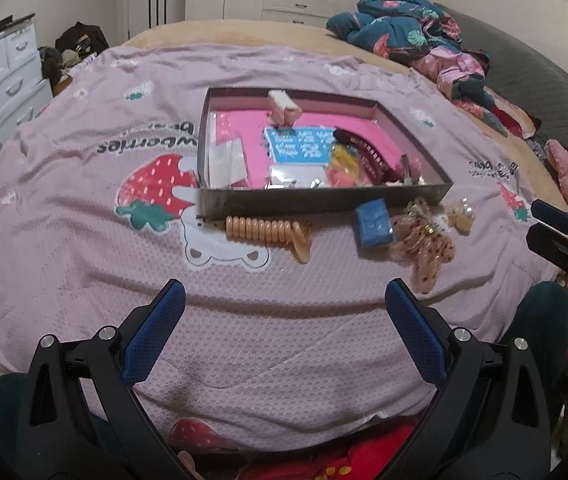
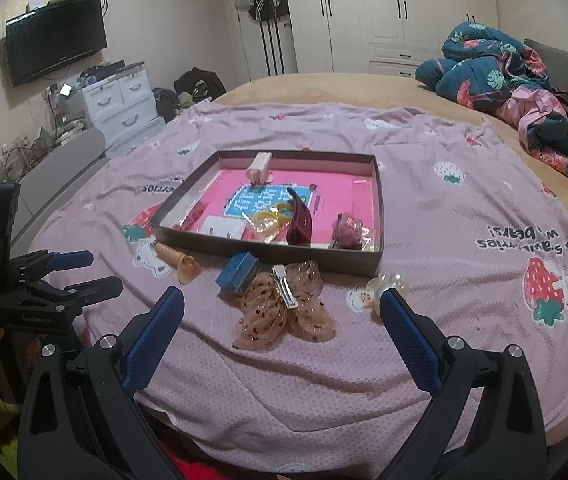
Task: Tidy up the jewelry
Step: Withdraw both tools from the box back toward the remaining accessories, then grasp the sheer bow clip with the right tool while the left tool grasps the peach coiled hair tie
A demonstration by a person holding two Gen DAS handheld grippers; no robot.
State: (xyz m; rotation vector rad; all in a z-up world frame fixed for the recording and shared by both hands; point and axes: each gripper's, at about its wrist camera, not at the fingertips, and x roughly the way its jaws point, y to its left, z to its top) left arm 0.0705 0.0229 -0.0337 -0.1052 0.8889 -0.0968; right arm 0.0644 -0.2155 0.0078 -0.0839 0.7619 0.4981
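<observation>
a home bedroom is shown: a bed (image 2: 424, 92) spread with a strawberry-print sheet (image 2: 464, 208), white wardrobes (image 2: 384, 12), a wall-mounted tv (image 2: 56, 40), and plastic drawers (image 2: 124, 100).

Both wrist views look forward, low over the bed (image 1: 84, 280) edge, toward the wardrobes. Left sits left of right; both share the shallow box (image 1: 316, 196) and hair clips nearby.
</observation>
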